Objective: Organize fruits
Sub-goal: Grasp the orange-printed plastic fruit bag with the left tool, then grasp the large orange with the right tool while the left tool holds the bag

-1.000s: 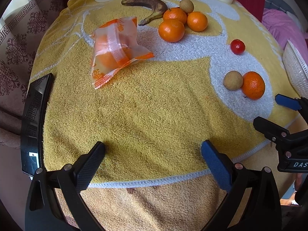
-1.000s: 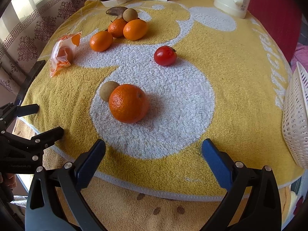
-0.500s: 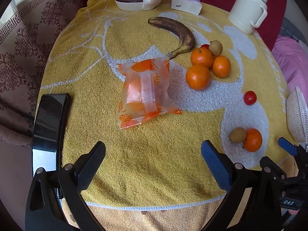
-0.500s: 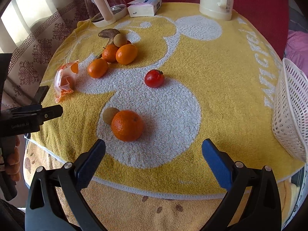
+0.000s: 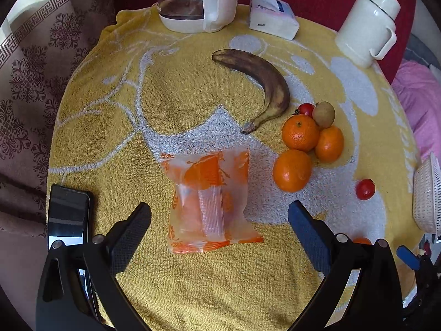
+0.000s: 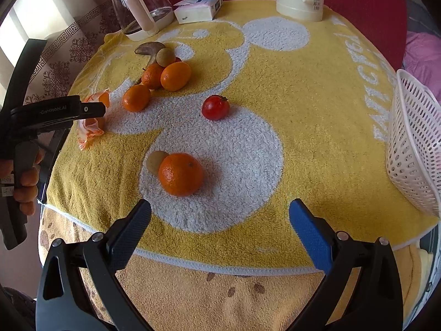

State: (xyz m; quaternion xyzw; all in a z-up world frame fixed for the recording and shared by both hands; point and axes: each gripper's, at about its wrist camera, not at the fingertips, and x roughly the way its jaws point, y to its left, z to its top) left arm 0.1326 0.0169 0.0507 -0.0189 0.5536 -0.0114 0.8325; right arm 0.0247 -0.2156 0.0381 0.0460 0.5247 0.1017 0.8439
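My left gripper (image 5: 219, 224) is open and empty, its fingers either side of the near end of an orange snack bag (image 5: 208, 200). A brown banana (image 5: 260, 81), three oranges (image 5: 300, 133), a kiwi (image 5: 323, 114) and a tomato (image 5: 305, 108) cluster beyond it; another tomato (image 5: 365, 189) lies to the right. My right gripper (image 6: 220, 222) is open and empty, just short of an orange (image 6: 180, 174) and a kiwi (image 6: 155, 161). A red tomato (image 6: 215, 107) lies further on. A white basket (image 6: 416, 143) stands at the right edge.
A yellow towel (image 6: 317, 88) covers the round table. At the back stand a glass kettle (image 5: 197, 0), a tissue pack (image 5: 273, 20) and a white jug (image 5: 366, 22). A black phone (image 5: 68, 215) lies at the left edge near my left gripper.
Both grippers have risen and pulled back, so more of the table shows. My left gripper has swung to line up with the snack bag. Nothing on the table has moved.
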